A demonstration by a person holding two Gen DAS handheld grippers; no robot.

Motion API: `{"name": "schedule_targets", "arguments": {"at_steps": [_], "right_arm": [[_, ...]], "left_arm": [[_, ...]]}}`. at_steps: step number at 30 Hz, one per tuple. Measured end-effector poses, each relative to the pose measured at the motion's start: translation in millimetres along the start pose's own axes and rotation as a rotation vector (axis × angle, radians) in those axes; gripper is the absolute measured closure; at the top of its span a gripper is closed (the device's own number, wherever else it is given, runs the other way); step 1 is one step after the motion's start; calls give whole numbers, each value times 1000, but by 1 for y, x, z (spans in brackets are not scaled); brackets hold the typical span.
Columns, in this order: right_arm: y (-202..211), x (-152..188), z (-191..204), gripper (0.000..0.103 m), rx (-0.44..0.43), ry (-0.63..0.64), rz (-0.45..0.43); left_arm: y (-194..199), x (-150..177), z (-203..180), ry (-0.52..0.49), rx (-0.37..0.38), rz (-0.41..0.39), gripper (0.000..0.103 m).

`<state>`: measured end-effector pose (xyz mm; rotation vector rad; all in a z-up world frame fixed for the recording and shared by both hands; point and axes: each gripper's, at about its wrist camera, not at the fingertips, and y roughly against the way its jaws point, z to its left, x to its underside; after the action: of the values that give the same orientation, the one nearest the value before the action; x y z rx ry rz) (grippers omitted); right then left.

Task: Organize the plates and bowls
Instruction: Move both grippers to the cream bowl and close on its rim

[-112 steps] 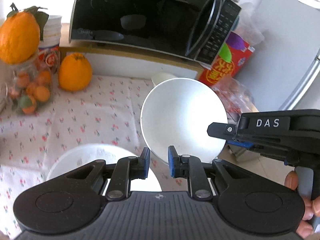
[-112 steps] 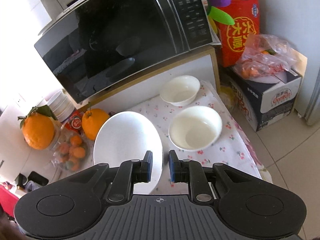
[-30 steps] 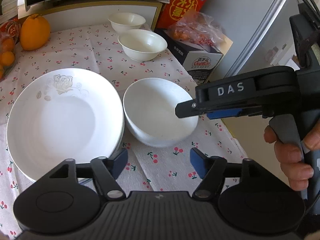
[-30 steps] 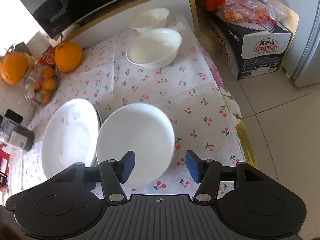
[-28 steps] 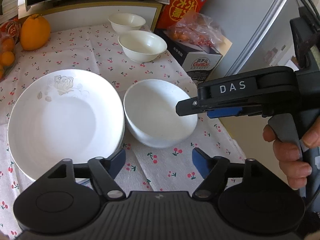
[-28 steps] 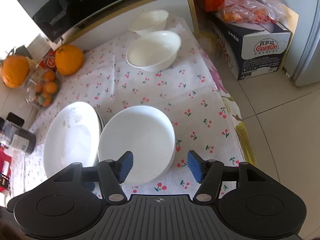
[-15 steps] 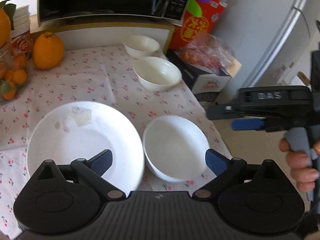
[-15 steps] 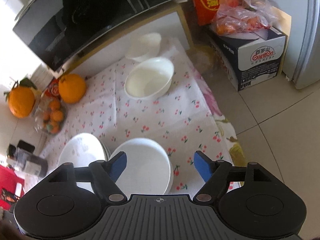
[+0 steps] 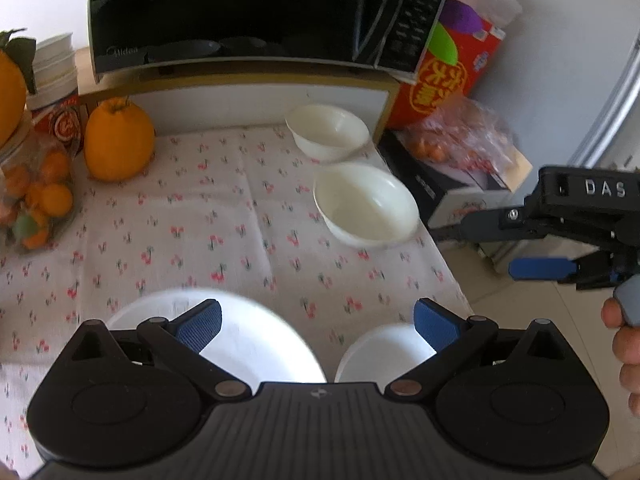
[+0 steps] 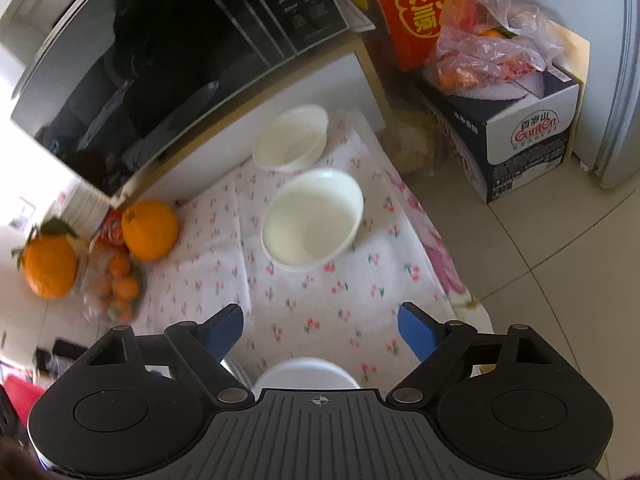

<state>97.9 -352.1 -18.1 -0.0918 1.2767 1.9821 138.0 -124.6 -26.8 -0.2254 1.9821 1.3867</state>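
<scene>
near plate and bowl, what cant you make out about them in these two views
- Plate: left wrist view, near half hidden by the left gripper body; stack count unreadable.
- Near bowl: left wrist view shows only its far rim; right wrist view a sliver above the right gripper.
- Plate's pattern: blurred.

A white plate (image 9: 256, 336) lies at the tablecloth's near edge; a white bowl (image 9: 384, 350) sits upright just beside it. Two cream bowls, one larger (image 9: 366, 204) and one smaller (image 9: 327, 132), stand upright near the far right corner.
</scene>
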Motion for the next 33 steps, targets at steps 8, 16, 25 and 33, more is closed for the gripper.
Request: {"name": "schedule_targets", "arguments": {"at_steps": [8,16,25,33], "right_arm": [[-38,-18,-27,16,-43,-106,-49],[-73,-27,-49,16,-66,-134,-119],[-96,-28,-55,17,-50,-138,-144],[-107,-27,-47,36,-29,-110,-139]], "left_arm": [[-35,-27,14,58,15,-75,1],[-78,-39,29,187,79,-97,3],[-101,-43,35,209,81,-80,14],[-109,-43,51,315,116,-48,39]]}}
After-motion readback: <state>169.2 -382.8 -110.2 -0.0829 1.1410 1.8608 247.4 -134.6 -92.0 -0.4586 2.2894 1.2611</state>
